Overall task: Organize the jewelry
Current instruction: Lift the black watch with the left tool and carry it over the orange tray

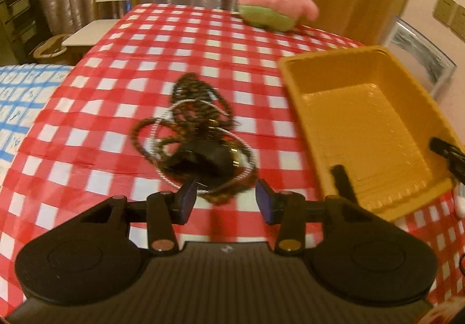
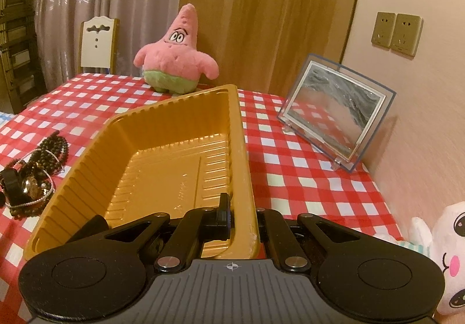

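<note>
A tangle of jewelry lies on the red checked tablecloth: dark bead strands, a thin silver chain and a black-strapped watch. My left gripper is open, its blue pads just short of the pile's near edge. An empty yellow plastic tray sits to the right of the pile. My right gripper is shut on the tray's near right wall, one finger inside and one outside. The jewelry pile also shows in the right wrist view, left of the tray.
A pink star plush stands at the table's far edge. A framed sand picture leans by the wall on the right. A white plush lies at the near right. A chair stands beyond the table.
</note>
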A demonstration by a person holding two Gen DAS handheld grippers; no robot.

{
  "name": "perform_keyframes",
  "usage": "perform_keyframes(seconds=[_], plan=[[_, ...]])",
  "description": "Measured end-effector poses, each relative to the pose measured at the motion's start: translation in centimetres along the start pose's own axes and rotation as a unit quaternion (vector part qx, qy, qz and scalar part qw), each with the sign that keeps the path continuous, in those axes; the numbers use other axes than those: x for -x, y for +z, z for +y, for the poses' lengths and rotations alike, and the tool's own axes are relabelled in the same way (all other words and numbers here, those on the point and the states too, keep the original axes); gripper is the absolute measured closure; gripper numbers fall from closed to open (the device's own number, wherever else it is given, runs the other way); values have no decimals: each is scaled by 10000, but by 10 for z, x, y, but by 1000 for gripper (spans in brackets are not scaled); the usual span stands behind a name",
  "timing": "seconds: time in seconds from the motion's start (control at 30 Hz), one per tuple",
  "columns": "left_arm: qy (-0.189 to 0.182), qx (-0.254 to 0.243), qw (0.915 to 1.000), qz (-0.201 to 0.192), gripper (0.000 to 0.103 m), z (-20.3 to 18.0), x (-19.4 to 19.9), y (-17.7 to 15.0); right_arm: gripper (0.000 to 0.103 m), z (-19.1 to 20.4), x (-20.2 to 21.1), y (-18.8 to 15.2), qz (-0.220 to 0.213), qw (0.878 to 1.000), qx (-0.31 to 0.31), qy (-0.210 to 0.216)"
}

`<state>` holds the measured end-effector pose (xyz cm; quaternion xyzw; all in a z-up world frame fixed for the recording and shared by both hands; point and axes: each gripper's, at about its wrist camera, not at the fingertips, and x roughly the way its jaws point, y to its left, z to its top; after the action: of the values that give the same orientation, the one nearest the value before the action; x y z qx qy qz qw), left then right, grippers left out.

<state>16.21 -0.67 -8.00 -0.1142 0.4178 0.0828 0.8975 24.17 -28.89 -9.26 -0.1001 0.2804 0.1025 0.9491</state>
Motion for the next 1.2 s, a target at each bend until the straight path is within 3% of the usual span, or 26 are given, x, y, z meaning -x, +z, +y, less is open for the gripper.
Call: perform_keyframes(seconds=[0.27, 0.5, 0.63, 0.97, 1.2], plan=[[-149, -5, 9999, 77, 64, 7, -23, 7, 99, 7, 2, 4, 0, 9999, 86, -86], [-128, -8, 9999, 113, 79, 10, -36, 10, 99, 8, 3, 4, -5, 9999, 127, -104], [-278, -99, 9996, -7, 94, 9, -36, 10, 99, 8, 3, 4, -3, 9999, 127, -103], [-197, -802, 9958, -388, 100, 4, -12, 11, 99, 8, 4, 3, 20, 9998, 138, -112], [-310, -989, 9935, -469, 100, -4, 2, 14, 100, 9, 4, 2, 25, 9998, 163, -114]])
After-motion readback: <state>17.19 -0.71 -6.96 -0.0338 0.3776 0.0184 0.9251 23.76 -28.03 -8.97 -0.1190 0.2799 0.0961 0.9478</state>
